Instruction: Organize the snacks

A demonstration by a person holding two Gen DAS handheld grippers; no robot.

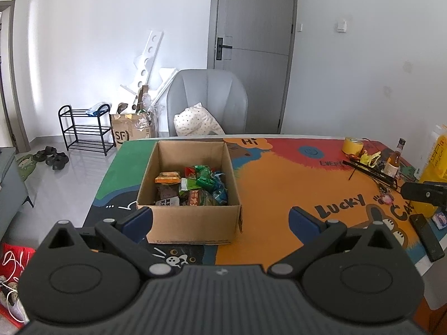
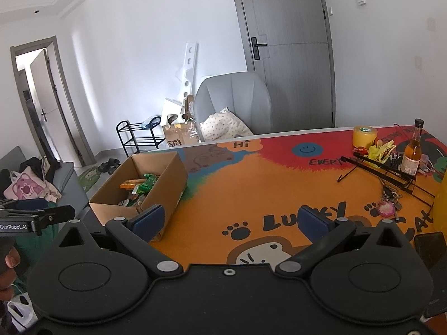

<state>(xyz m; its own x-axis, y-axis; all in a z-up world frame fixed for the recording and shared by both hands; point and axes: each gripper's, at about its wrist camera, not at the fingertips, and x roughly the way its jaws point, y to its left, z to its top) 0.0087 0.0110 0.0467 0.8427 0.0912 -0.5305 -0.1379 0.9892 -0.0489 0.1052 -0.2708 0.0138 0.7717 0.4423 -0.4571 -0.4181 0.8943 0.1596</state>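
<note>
Cardboard box (image 1: 190,192) sits on the left part of the colourful table mat (image 1: 279,189), with wrapped snacks (image 1: 195,187) piled inside. Left gripper (image 1: 220,220) and right gripper (image 2: 232,219) hover near it, both jaws spread wide and empty

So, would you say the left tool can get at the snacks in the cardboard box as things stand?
Probably yes. The left tool is open and empty, just short of the cardboard box, whose top is open with no flaps over the snacks. It would have to rise over the near wall first.
</note>
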